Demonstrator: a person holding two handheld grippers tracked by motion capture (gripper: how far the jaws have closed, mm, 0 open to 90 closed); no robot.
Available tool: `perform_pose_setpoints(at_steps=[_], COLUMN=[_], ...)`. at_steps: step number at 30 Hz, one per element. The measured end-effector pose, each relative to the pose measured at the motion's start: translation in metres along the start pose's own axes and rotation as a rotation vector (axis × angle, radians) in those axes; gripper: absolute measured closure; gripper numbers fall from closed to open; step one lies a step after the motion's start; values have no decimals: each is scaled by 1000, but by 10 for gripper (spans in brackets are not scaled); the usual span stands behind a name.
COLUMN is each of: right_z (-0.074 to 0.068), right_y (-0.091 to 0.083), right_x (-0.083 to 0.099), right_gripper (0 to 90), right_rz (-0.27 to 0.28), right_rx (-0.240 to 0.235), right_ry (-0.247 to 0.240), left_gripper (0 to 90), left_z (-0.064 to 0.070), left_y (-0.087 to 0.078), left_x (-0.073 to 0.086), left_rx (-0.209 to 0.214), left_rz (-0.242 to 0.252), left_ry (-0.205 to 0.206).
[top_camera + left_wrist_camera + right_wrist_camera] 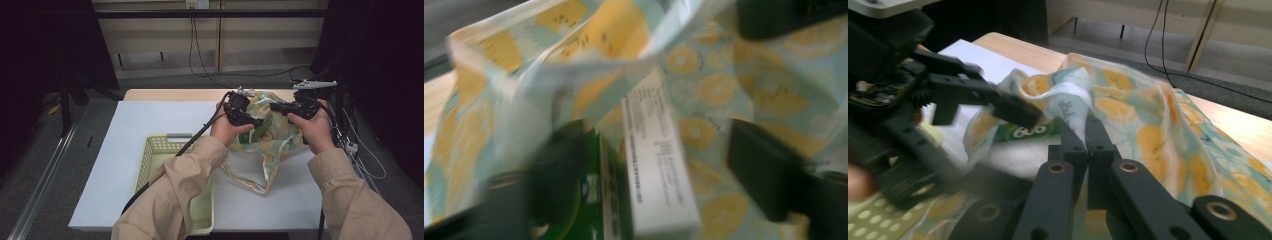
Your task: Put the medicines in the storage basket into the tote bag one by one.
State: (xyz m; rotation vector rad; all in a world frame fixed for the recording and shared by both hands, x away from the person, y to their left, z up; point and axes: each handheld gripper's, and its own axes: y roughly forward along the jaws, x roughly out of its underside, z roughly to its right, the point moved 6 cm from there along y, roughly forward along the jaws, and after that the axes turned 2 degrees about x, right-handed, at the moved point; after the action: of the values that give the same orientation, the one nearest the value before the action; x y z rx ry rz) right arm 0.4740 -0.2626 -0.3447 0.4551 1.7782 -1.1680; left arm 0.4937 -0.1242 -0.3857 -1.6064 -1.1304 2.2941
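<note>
A cloth bag printed with yellow citrus slices lies at the back right of the table. My right gripper is shut on the bag's rim and holds the mouth up. My left gripper reaches into the mouth with its jaws apart. In the left gripper view, a green and white box stands inside the bag between the open jaws, with a gap to the right jaw. In the right gripper view, the box's green face shows under the rim, behind the left gripper's jaw.
A pale yellow perforated basket sits at the front left of the white table sheet, partly under the left forearm. The bag's handles trail toward the front. Cables hang off the table's right edge.
</note>
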Motion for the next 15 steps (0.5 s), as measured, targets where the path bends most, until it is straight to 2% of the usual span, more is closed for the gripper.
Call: perform_pose_setpoints(at_steps=[1,3,4,5,7,11,15], right_z=[1,3,5,6,8,9,12], right_y=[1,4,5,6,6,4,0], right_x=[1,2,3,3,4,4,4], right_gripper=[900,900,900,900,900,900,900], right_rz=[-3,-2,-4,-6,-5,-5,-4], right_rx=[0,-2,-1,0,3,15,31], right_ry=[1,5,5,6,8,6,13], left_gripper=[189,160,125,132,144,139,169], left_z=[4,14,19,24,32,40,41], left_y=[-3,-9,-13,-16,-19,-17,-10], left_x=[4,12,16,20,28,42,50], left_rx=[16,50,69,84,119,154,159], left_rz=[-41,-81,-89,-75,-91,-127,-155], left_ry=[44,89,115,134,164,197,193])
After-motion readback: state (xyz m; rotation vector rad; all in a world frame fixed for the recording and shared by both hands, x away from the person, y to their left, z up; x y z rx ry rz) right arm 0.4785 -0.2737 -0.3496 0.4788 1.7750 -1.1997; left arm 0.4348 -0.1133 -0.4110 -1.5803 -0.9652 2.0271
